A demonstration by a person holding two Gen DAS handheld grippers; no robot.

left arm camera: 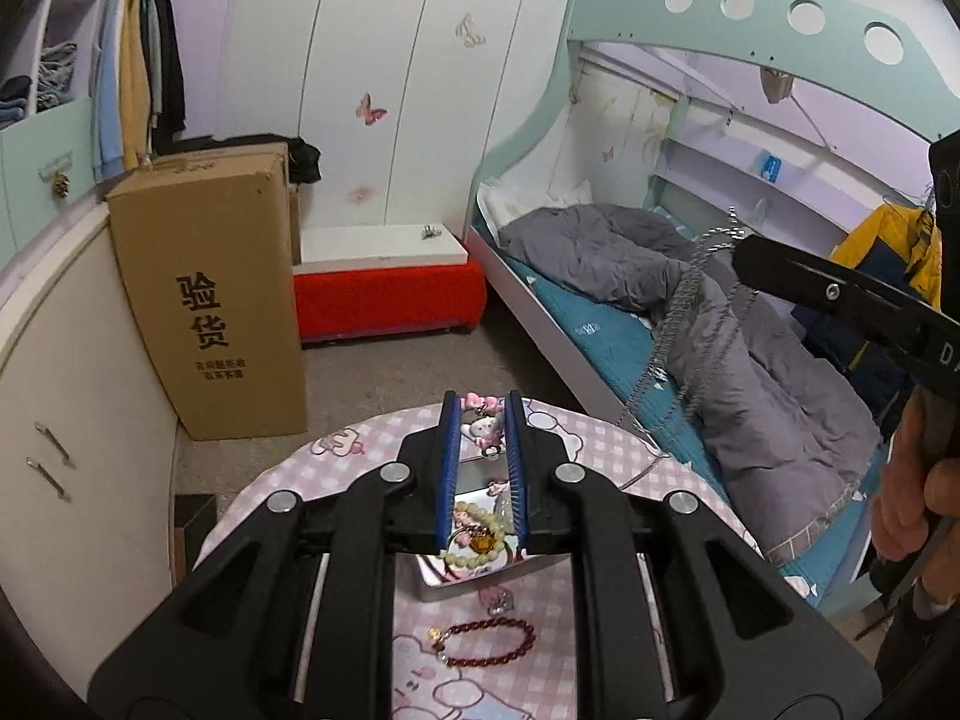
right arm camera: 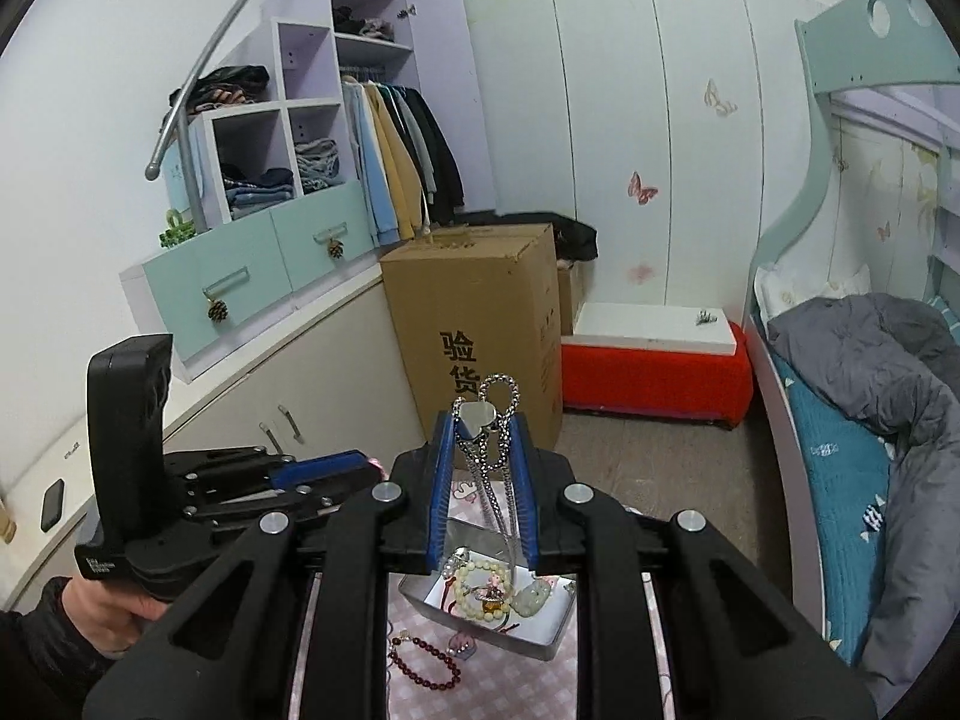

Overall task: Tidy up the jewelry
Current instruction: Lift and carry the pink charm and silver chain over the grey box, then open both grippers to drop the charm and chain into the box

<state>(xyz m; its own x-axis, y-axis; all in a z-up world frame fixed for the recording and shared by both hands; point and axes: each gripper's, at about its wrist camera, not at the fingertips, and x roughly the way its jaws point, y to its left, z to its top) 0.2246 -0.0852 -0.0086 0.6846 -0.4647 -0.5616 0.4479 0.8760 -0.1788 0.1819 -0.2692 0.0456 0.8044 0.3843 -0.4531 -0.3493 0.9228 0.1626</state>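
Right wrist view: the right gripper (right arm camera: 483,420) is clamped on a silver chain necklace (right arm camera: 498,468) near its tips. A polished heart-shaped pendant (right arm camera: 477,417) sits at the pinch point, a twisted loop of chain stands up above the blue pads, and the rest hangs down in two strands towards a metal tin (right arm camera: 540,636) on the table. Inside the tin lie a cream bead bracelet (right arm camera: 474,591) with an amber stone and a pale green carved pendant (right arm camera: 534,594). A dark red bead bracelet (right arm camera: 426,663) lies on the pink checked tablecloth (right arm camera: 420,702), just beside the tin's near edge.

From the left wrist view, the left gripper (left arm camera: 483,414) is closed on a pink and white cat charm (left arm camera: 485,429), held between the pad tips above the same tin (left arm camera: 447,585). The necklace (left arm camera: 690,324) shows here as a long chain dangling from the right gripper's black finger (left arm camera: 840,294), in front of the bed.

Around the table stand a tall cardboard box (right arm camera: 474,330), a red bench with a white top (right arm camera: 654,360), a bunk bed (left arm camera: 750,18) with a grey quilt (left arm camera: 720,330), and an open wardrobe with hanging clothes (right arm camera: 396,150). Each gripper's own black frame covers much of the table beneath it, hiding part of the tin.
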